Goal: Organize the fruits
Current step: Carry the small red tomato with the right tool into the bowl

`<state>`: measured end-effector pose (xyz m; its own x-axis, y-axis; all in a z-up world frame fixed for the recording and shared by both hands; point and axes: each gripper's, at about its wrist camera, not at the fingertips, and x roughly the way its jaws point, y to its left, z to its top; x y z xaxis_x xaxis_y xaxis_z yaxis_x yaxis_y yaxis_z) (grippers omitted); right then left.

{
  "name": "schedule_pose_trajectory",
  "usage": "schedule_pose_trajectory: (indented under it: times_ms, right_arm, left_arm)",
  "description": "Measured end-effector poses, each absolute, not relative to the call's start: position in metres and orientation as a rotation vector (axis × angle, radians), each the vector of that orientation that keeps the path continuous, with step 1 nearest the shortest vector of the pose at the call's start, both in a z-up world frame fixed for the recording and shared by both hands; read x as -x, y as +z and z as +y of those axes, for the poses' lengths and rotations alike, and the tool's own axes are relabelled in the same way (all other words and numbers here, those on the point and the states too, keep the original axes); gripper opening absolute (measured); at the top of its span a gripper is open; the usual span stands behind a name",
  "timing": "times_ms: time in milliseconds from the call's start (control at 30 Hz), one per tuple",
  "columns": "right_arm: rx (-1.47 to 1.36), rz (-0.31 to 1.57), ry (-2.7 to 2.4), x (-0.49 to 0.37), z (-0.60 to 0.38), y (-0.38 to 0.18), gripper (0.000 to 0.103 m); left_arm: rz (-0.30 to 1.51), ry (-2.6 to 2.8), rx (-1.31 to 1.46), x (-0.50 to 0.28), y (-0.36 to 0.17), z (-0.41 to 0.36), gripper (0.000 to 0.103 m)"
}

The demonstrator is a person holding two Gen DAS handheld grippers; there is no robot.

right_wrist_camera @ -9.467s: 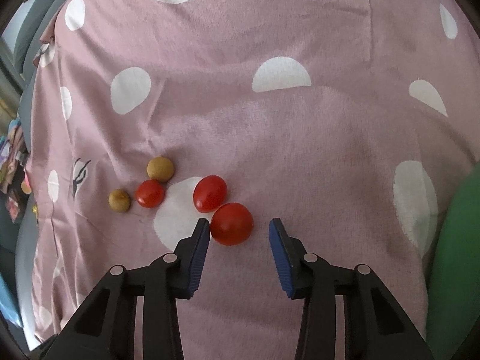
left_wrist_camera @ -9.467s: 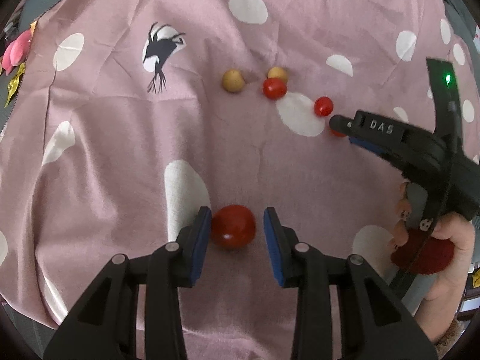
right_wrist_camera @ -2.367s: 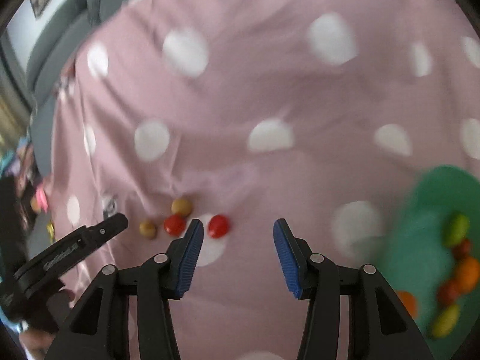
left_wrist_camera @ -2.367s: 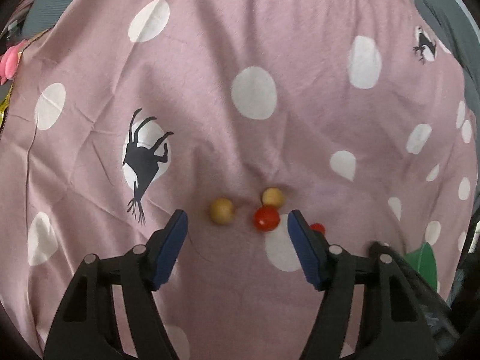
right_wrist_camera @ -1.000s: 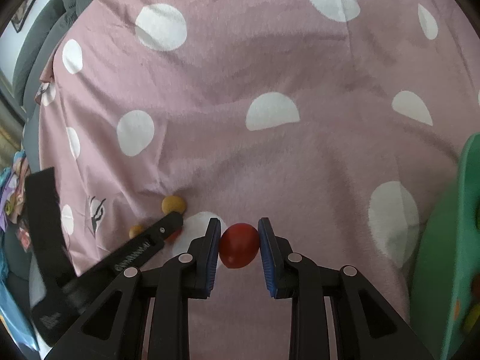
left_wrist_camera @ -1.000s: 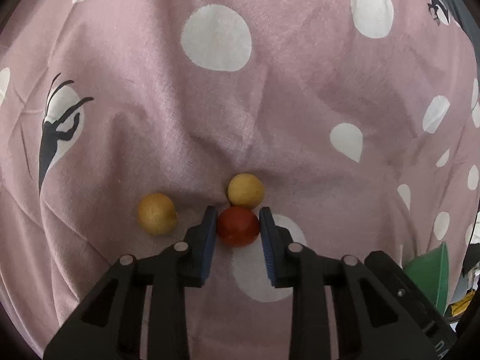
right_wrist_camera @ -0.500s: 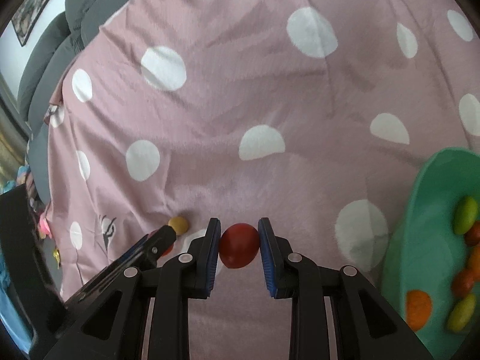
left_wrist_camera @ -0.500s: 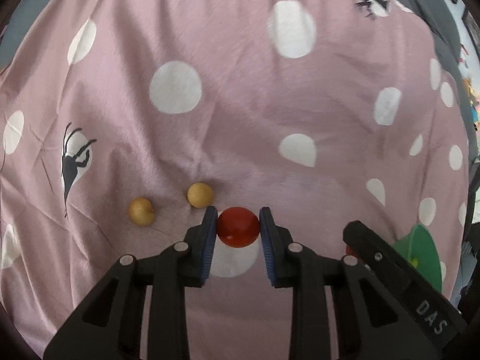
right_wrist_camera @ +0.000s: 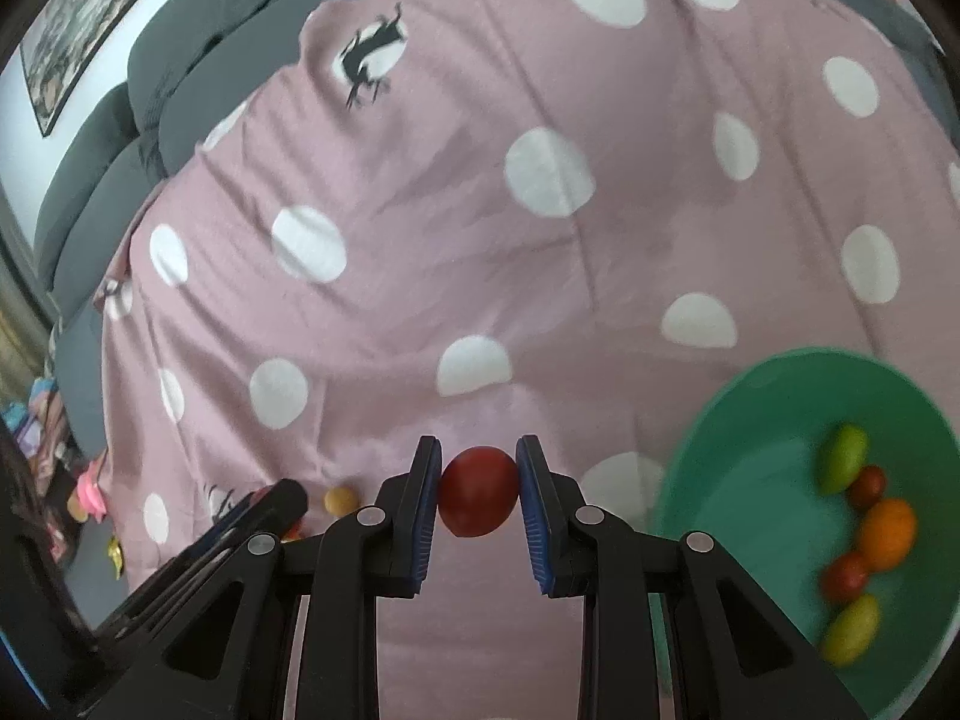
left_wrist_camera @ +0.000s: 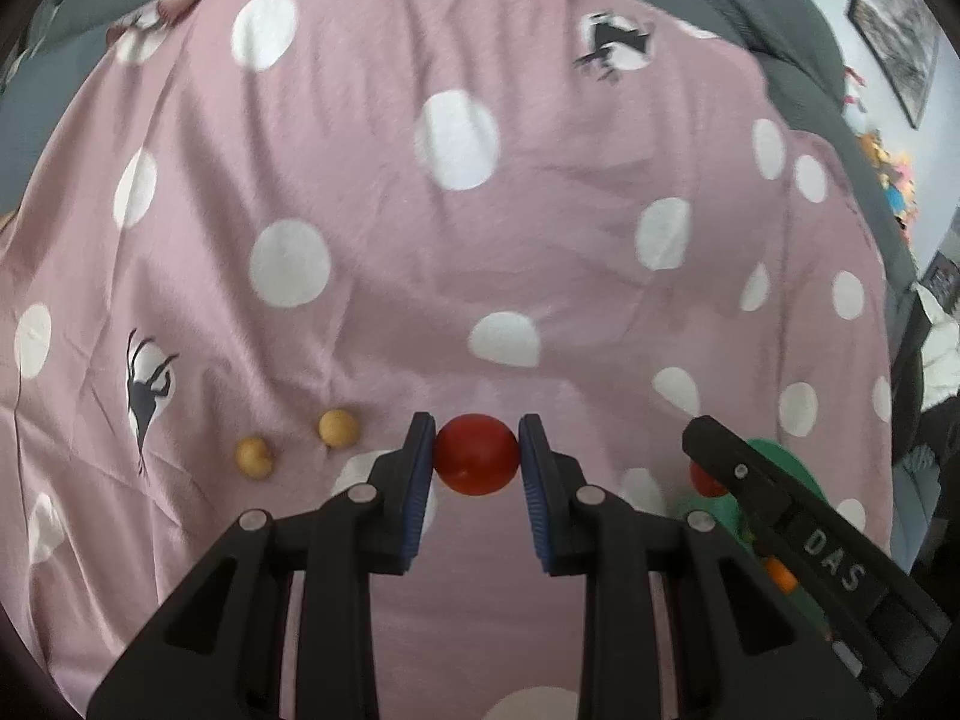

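Observation:
My left gripper (left_wrist_camera: 477,462) is shut on a red tomato (left_wrist_camera: 476,453) and holds it above the pink dotted cloth (left_wrist_camera: 420,240). My right gripper (right_wrist_camera: 478,491) is shut on another red tomato (right_wrist_camera: 478,491), also lifted off the cloth. Two small yellow fruits (left_wrist_camera: 339,428) (left_wrist_camera: 254,457) lie on the cloth left of the left gripper. A green bowl (right_wrist_camera: 750,420) at the right of the right wrist view holds several red, orange and yellow-green fruits (right_wrist_camera: 885,533). In the left wrist view the right gripper's finger (left_wrist_camera: 798,534) covers most of the bowl (left_wrist_camera: 780,462).
A grey sofa (right_wrist_camera: 180,72) borders the cloth at the back. Framed pictures (right_wrist_camera: 78,18) hang on the wall behind it. Colourful toys (right_wrist_camera: 84,492) lie at the cloth's left edge. The left gripper's finger (right_wrist_camera: 240,522) shows low at the left of the right wrist view.
Both grippers closed on red tomatoes a second ago and have since risen with them; the cloth looks farther away and the green bowl has come more into view.

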<state>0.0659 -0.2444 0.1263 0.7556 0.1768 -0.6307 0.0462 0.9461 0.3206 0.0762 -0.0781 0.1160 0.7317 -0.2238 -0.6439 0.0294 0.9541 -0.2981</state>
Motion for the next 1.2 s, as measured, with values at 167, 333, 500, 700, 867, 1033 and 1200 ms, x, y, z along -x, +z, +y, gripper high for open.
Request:
schedule_pose_trajectory:
  times_ms: [167, 333, 500, 700, 867, 1033, 1200]
  right_arm:
    - [-0.339, 0.686, 0.028, -0.057, -0.262, 0.135, 0.028]
    - [-0.316, 0.665, -0.053, -0.046, -0.279, 0.142, 0.028]
    - [-0.329, 0.659, -0.101, -0.034, -0.297, 0.14, 0.028]
    - [-0.355, 0.682, -0.15, -0.023, -0.314, 0.127, 0.028]
    - [-0.357, 0.693, -0.218, -0.019, -0.331, 0.123, 0.028]
    - [-0.374, 0.706, -0.281, -0.016, -0.35, 0.117, 0.028]
    - [-0.397, 0.702, -0.323, -0.009, -0.363, 0.115, 0.028]
  left_arm:
    - [0.717, -0.181, 0.247, -0.067, 0.129, -0.092, 0.028]
    - [0.705, -0.224, 0.208, -0.06, 0.137, -0.107, 0.028]
    - [0.7, -0.28, 0.17, -0.055, 0.139, -0.127, 0.028]
    - [0.71, -0.347, 0.122, -0.049, 0.139, -0.153, 0.028]
    - [0.723, -0.396, 0.079, -0.044, 0.133, -0.177, 0.028]
    - [0.752, -0.449, 0.048, -0.039, 0.125, -0.198, 0.028]
    - [0.773, -0.489, 0.04, -0.039, 0.119, -0.21, 0.028]
